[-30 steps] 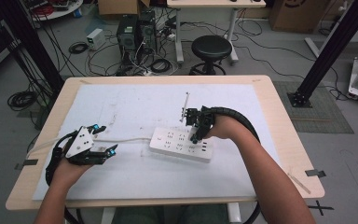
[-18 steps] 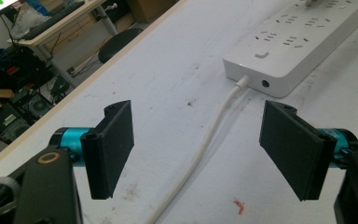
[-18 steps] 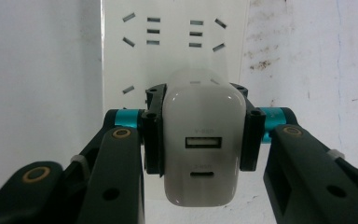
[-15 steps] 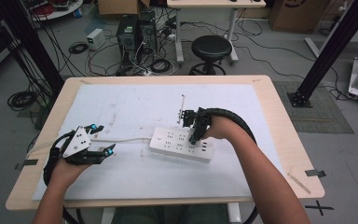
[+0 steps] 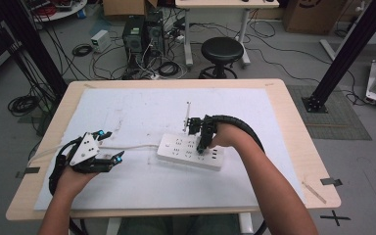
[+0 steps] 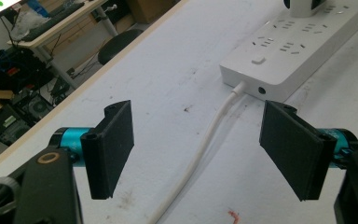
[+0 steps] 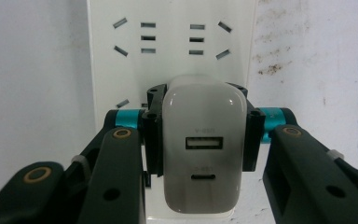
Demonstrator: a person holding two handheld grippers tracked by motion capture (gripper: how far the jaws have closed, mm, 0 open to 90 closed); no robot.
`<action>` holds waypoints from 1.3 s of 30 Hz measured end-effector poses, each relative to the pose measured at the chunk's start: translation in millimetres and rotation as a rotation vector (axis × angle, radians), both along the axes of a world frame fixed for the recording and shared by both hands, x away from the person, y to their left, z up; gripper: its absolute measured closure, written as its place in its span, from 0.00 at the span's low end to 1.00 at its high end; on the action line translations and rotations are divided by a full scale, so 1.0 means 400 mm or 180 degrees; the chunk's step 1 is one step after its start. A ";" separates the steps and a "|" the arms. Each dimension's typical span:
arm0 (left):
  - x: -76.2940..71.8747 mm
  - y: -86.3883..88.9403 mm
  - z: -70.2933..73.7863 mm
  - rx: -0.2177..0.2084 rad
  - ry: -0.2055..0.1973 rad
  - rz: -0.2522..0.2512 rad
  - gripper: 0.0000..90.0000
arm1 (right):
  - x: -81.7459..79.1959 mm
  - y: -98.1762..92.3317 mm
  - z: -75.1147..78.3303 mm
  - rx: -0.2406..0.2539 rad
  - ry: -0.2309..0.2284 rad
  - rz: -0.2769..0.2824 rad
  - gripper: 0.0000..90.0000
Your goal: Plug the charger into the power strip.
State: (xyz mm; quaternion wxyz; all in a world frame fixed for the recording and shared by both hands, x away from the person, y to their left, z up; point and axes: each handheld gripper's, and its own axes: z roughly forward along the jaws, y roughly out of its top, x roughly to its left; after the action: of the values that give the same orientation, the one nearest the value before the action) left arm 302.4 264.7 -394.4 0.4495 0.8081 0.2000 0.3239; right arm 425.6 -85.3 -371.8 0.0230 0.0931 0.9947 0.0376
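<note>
Clamped between the right gripper's [image 7: 204,140] pads, a white USB charger [image 7: 204,154] is held at mid-frame in the right gripper view, over the white power strip [image 5: 191,152] that lies at the centre of the high view. Lower left in that view, the left gripper [image 5: 115,157] is held spread wide with nothing between its pads, and the strip's white cable [image 6: 200,154] is seen running beneath it.

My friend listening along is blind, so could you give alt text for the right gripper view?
Two black jaws grip a white charger by its sides, its face showing two ports, one above the other. Behind it lies a white power strip with rows of empty sockets, resting on a scuffed white table surface.
</note>
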 end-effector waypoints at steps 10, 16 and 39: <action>0.012 -0.007 0.009 0.0089 0.0028 -0.0063 0.29 | 0.001 -0.034 0.008 0.0376 -0.0053 -0.0240 0.51; 0.020 -0.018 0.015 0.0086 0.0055 -0.0138 0.29 | -0.024 -0.091 0.053 0.1022 -0.0278 -0.0471 0.39; 0.027 0.000 0.079 -0.0155 -0.0014 -0.0341 0.29 | -0.150 -0.269 0.107 0.2507 -0.0708 -0.1082 0.22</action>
State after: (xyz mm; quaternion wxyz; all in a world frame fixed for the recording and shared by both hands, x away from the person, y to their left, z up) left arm 313.1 264.6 -362.9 0.4862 0.8057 0.1634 0.2962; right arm 365.5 -192.9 -329.1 0.0985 0.2525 0.8665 0.4192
